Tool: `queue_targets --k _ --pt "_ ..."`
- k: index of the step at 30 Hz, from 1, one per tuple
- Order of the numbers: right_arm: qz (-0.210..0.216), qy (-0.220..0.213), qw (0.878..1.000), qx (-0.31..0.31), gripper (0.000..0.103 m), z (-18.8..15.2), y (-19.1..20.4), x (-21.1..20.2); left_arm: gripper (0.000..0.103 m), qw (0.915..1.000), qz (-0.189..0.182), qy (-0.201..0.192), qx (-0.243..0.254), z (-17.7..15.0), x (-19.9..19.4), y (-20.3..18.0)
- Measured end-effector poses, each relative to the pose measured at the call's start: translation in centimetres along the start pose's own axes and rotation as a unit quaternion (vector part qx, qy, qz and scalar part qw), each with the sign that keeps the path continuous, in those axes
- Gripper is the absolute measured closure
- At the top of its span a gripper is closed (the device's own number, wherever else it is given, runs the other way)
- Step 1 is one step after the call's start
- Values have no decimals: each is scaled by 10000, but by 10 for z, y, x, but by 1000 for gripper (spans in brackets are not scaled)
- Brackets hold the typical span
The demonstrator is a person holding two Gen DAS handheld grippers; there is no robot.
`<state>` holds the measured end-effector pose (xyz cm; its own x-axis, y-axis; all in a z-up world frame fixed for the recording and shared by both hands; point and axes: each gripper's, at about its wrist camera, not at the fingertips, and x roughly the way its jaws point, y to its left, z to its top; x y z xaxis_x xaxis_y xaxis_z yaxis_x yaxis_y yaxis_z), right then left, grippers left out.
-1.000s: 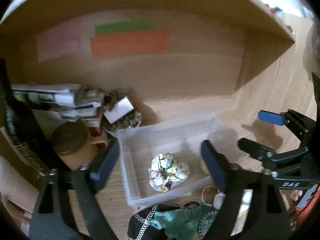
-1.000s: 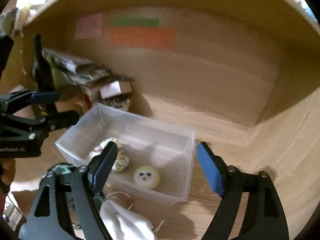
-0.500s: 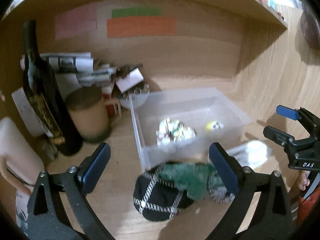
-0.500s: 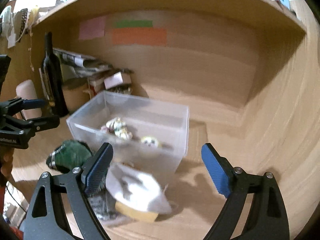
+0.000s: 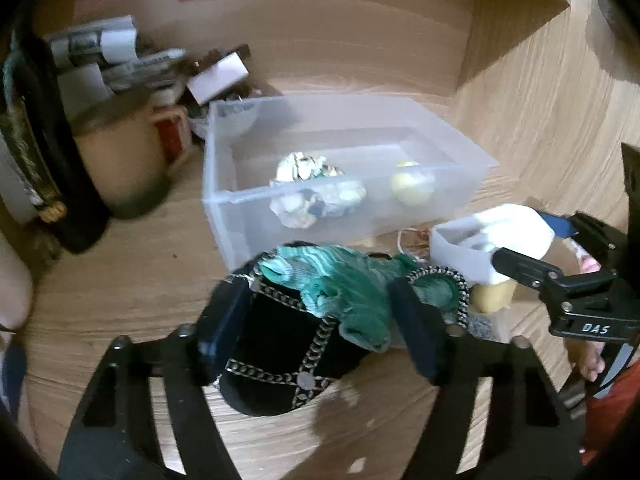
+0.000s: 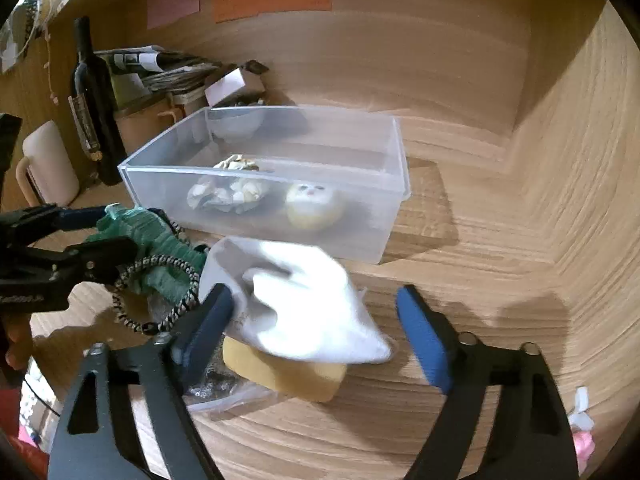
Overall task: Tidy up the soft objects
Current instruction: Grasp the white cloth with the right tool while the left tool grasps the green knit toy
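Straddling green cloth (image 5: 344, 288) with left tool (image 5: 324, 320), right tool (image 6: 316, 328) around white cloth (image 6: 304, 304)

The left gripper (image 5: 320, 320) hangs low with its jaws spread wide apart, nothing pinched between them. The right gripper (image 6: 316, 332) sits low too, jaws equally wide, gripping nothing.

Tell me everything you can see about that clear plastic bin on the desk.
The clear plastic bin is a shallow, rectangular, frosted translucent tub with no lid, sitting flat and upright on the wooden desk. Inside lie a crumpled patterned cloth ball and a round yellow plush face, side by side. A white cloth and a green fabric bundle lie just in front of its near wall. Neither claw touches it. A bowl shows through its back corner.
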<state>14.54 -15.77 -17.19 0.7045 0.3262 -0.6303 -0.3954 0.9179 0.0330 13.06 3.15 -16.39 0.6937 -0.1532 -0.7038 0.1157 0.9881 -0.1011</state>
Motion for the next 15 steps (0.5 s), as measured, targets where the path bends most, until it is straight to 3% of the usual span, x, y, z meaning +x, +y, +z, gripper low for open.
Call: queue_targets --k 6,7,10,12,15 --pt "94 39 9999 -55 58 -2 3 1 72 9998 -218 19 -12 -2 4 -3" --pt "129 46 9999 -59 68 -2 3 1 72 9998 -220 -1 -6 -2 3 -4" --pt "231 18 9997 -81 81 -1 4 0 79 9997 -212 -97 67 -2 -2 -7" --pt "232 -65 9997 -66 87 0 2 -3 85 9996 -207 -159 83 -2 -8 -9" --pt "243 -197 9995 -45 90 2 1 -10 87 9993 -150 -320 104 2 -18 -10"
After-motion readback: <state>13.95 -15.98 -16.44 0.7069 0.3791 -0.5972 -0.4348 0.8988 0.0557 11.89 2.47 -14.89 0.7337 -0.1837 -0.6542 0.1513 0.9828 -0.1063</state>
